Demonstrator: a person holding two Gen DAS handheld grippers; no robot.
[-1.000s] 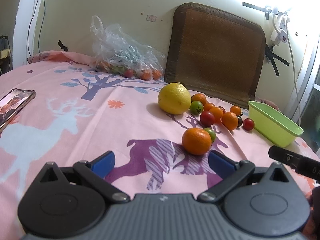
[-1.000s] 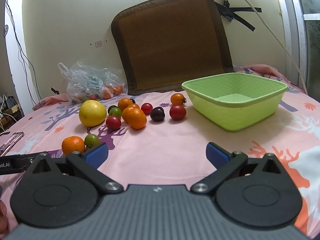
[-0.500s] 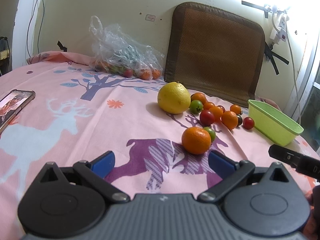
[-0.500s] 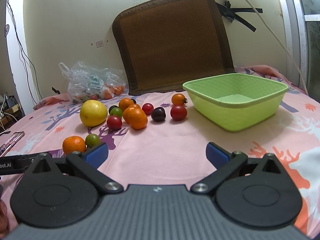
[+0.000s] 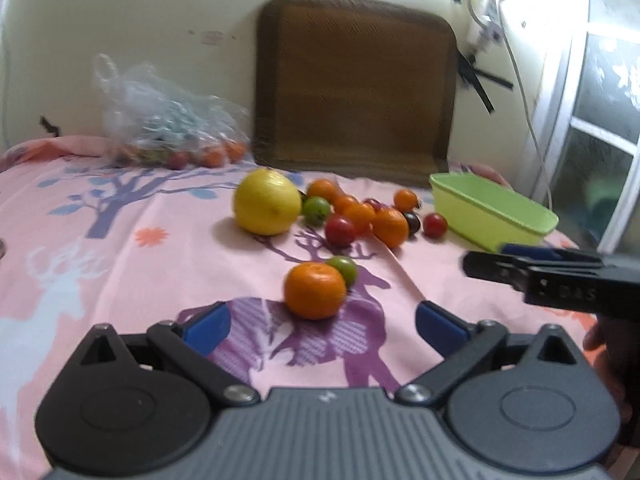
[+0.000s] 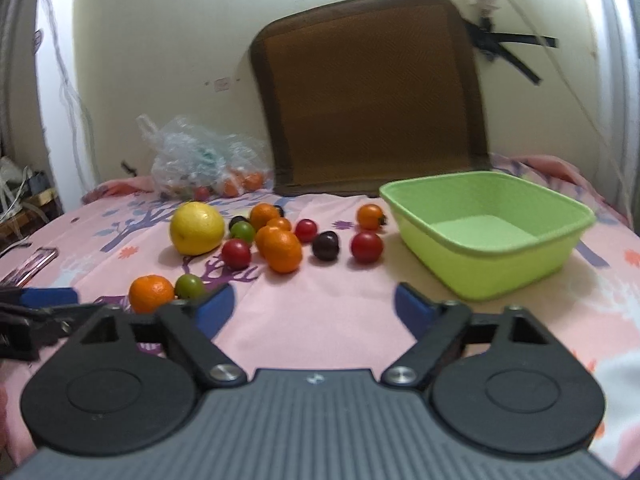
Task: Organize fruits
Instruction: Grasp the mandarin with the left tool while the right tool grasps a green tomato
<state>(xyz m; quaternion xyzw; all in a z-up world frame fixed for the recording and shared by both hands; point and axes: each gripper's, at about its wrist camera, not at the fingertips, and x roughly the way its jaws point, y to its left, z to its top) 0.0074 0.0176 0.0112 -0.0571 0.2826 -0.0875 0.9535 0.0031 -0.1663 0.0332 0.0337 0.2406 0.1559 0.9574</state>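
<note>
Left gripper [image 5: 320, 322]: jaws wide, closing, nothing pressed; a mandarin [image 5: 315, 290] sits just ahead. Right gripper [image 6: 314, 306]: jaws closing, empty, over pink cloth [image 6: 320, 280] near the green basin [image 6: 486, 236].

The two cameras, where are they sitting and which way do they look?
Left wrist view: sits on the left tool, looking forward and down at the nearest orange; the right tool and part of a hand show at the right.
Right wrist view: sits on the right tool, facing the green basin; the left tool shows at the left.
Both share the yellow lemon, fruit pile and basin.
</note>
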